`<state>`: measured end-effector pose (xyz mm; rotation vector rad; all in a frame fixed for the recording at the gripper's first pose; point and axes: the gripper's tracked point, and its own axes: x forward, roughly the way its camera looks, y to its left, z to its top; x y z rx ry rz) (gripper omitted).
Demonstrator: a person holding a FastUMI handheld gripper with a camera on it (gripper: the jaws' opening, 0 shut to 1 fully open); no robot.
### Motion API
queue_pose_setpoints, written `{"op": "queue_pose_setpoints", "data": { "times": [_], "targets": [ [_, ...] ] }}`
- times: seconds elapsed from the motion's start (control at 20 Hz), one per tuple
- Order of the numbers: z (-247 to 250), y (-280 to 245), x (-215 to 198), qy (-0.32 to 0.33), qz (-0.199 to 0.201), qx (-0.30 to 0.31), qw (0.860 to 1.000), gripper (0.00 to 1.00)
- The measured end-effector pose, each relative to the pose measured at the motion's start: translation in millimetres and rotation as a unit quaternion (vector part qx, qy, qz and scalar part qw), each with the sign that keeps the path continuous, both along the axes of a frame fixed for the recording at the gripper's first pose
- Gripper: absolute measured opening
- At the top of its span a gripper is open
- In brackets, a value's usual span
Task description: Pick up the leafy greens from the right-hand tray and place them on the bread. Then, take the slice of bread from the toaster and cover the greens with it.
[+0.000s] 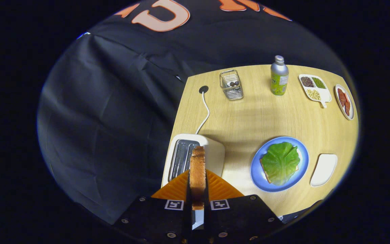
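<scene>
Jaws clamp a bread slice (198,176) edge-on above the white toaster (195,157) at the desk's (249,115) left edge — lettuce leaf (280,162) covers bread on the blue plate (256,169).

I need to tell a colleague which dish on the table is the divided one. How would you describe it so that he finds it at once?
Start at the far side of the wooden table, where a silver bottle stands. Just beside it, away from the wire basket, lies the white divided dish. It alone has three compartments, each holding small beans or grains of a different colour; the oval plate next to it holds reddish slices.
</scene>
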<state>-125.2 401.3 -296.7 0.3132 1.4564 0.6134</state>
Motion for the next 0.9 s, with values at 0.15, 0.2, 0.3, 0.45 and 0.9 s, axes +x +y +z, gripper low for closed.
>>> {"op": "queue_pose_setpoints", "data": {
  "times": [0.15, 0.2, 0.3, 0.45, 0.9],
  "targets": [
    [-7, -28, 4, 0.006, -0.024, 0.018, 1.0, 0.14],
    [-12, -38, 5, 0.007, -0.03, 0.02, 0.999, 0.14],
    [-26, -55, 6, 0.012, -0.036, 0.027, 0.999, 0.14],
    [-43, -74, 3, 0.016, -0.039, 0.045, 0.998, 0.14],
    [-113, -126, 4, 0.037, -0.055, 0.053, 0.996, 0.14]
  ]
}}
